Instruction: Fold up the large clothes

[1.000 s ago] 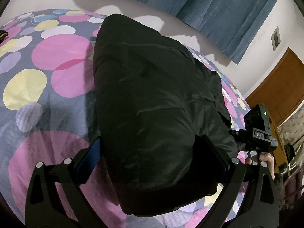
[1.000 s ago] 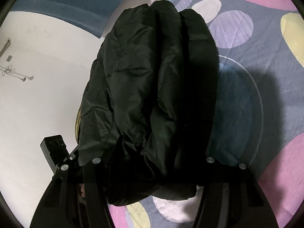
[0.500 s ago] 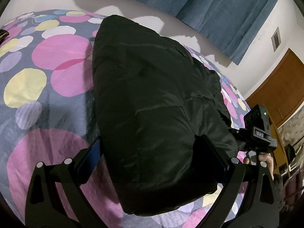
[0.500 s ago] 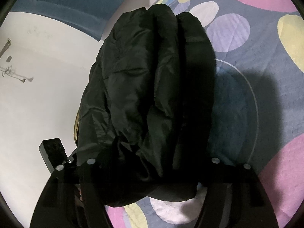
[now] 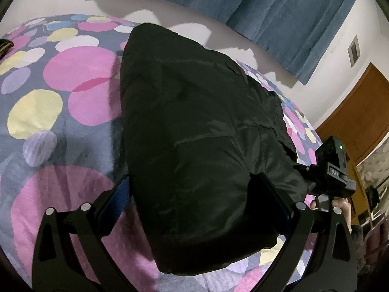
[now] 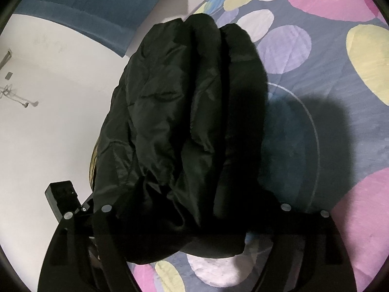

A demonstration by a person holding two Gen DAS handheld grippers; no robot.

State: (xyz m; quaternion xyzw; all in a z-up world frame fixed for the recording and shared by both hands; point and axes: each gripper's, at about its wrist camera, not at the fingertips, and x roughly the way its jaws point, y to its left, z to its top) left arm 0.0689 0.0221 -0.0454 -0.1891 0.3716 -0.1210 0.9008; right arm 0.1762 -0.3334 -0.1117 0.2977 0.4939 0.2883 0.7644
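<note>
A black puffy jacket (image 5: 194, 126) lies folded into a thick bundle on a bedspread (image 5: 48, 102) printed with pink, yellow and lilac circles. My left gripper (image 5: 193, 178) stands open very wide, its blue pad (image 5: 119, 194) beside the bundle's near end, which lies between the fingers. In the right wrist view the jacket (image 6: 184, 112) shows its stacked layers. My right gripper (image 6: 201, 189) straddles the other end; its jaws are opening and the fabric sags loose between them. The right gripper's body (image 5: 333, 170) and the hand (image 5: 342, 206) holding it show at the jacket's right side.
A blue curtain (image 5: 267, 12) hangs on the white wall behind the bed. At the right stands a wooden door (image 5: 359, 112). A small dark item (image 5: 4, 45) lies at the bed's far left edge. The bedspread (image 6: 328, 85) stretches bare to the right of the jacket.
The right gripper's fingers have spread apart around the jacket's end, and the bundle has sagged slightly. The left wrist view looks the same.
</note>
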